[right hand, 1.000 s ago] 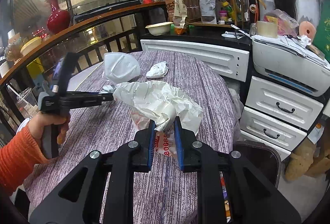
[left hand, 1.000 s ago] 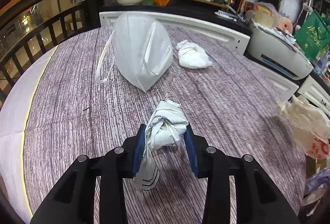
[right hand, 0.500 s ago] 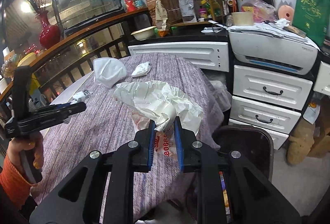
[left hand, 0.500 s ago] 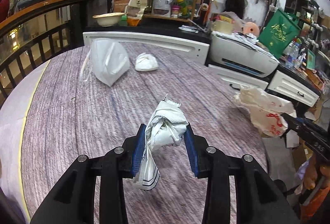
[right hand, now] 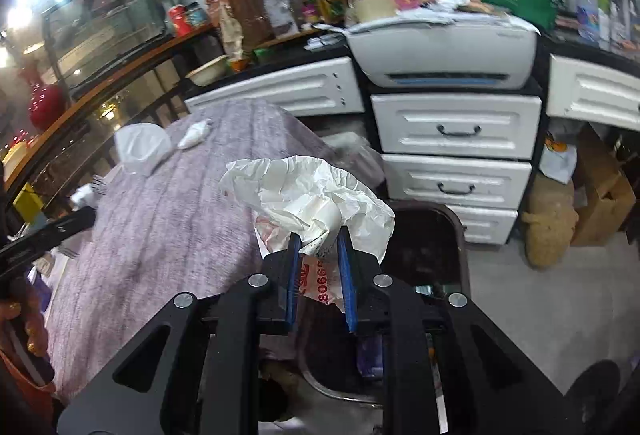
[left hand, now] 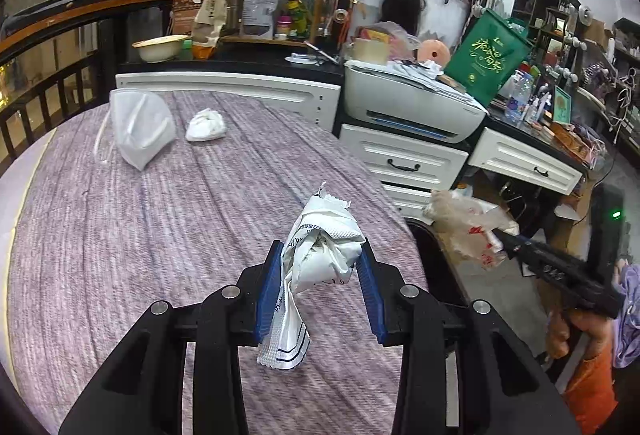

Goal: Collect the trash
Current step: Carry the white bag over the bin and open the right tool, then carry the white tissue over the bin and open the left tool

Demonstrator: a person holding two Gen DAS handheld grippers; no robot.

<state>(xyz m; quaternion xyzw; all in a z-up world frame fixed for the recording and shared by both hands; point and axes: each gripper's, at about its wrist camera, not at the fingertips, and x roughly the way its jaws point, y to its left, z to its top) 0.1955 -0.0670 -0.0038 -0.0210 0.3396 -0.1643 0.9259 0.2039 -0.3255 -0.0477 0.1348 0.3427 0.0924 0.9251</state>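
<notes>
My left gripper (left hand: 320, 271) is shut on a crumpled white wrapper (left hand: 320, 255) and holds it above the purple tablecloth (left hand: 160, 227). My right gripper (right hand: 319, 255) is shut on a crumpled white plastic bag (right hand: 312, 195) with red print, above a dark trash bin (right hand: 424, 247) beside the table. The right gripper and its bag (left hand: 468, 227) also show in the left wrist view. A white face mask (left hand: 140, 127) and a crumpled white tissue (left hand: 206, 125) lie at the table's far side.
White drawers (right hand: 456, 151) with a printer (right hand: 440, 51) on top stand behind the bin. A black counter with a bowl (left hand: 158, 49) and shelves is past the table. A railing (left hand: 40, 91) runs at the left. Sacks and a box (right hand: 600, 203) sit on the floor.
Both grippers have swung to the right, still holding their trash. The right gripper has gone from above the table edge to above the bin.
</notes>
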